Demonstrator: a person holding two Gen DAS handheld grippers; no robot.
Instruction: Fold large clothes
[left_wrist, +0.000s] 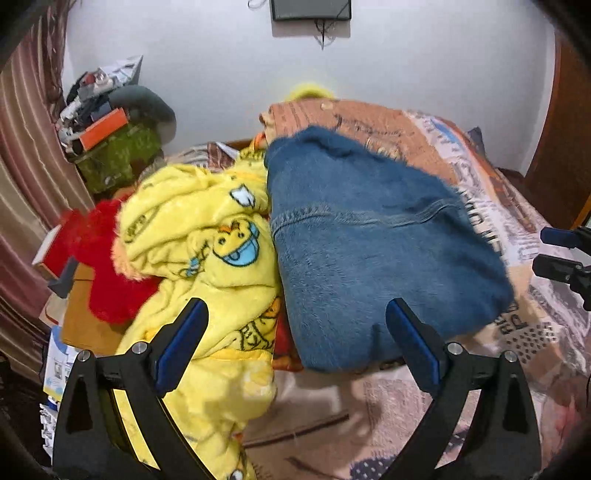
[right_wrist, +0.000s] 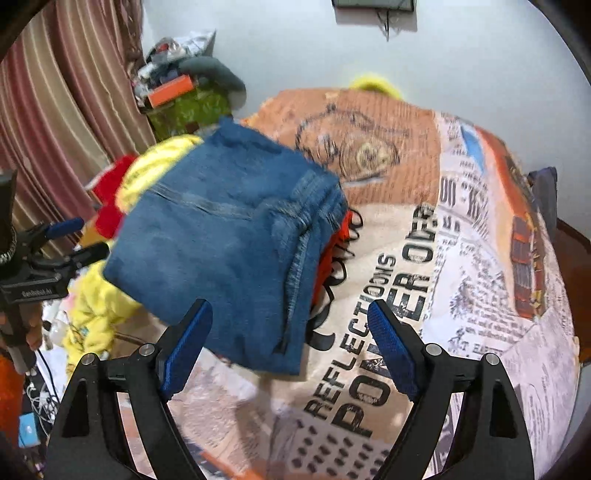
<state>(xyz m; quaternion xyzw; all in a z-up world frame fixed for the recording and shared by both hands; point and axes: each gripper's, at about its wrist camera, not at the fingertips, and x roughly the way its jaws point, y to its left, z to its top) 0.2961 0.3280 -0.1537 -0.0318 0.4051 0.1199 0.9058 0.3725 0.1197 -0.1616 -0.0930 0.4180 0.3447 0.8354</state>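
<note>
A folded blue denim garment (left_wrist: 369, 240) lies on the printed bedspread (left_wrist: 524, 332), with its near edge towards me. My left gripper (left_wrist: 297, 310) stands wide open just short of that edge, and its blue pads touch nothing. A crumpled yellow fleece garment (left_wrist: 207, 236) with duck prints lies against the denim's left side. In the right wrist view the denim (right_wrist: 229, 236) rests partly on an orange cloth (right_wrist: 328, 254). My right gripper (right_wrist: 290, 308) is open at the denim's near right corner, its pads clear of the fabric. Each gripper shows in the other's view: right gripper (left_wrist: 561, 254), left gripper (right_wrist: 70, 240).
A red fuzzy cloth (left_wrist: 103, 266) lies left of the yellow fleece. A cluttered stand (left_wrist: 110, 147) with an orange box is at the back left by a striped curtain (left_wrist: 22, 184). A wooden door (left_wrist: 561, 147) is on the right. Newspaper-print bedspread (right_wrist: 461, 258) stretches to the right.
</note>
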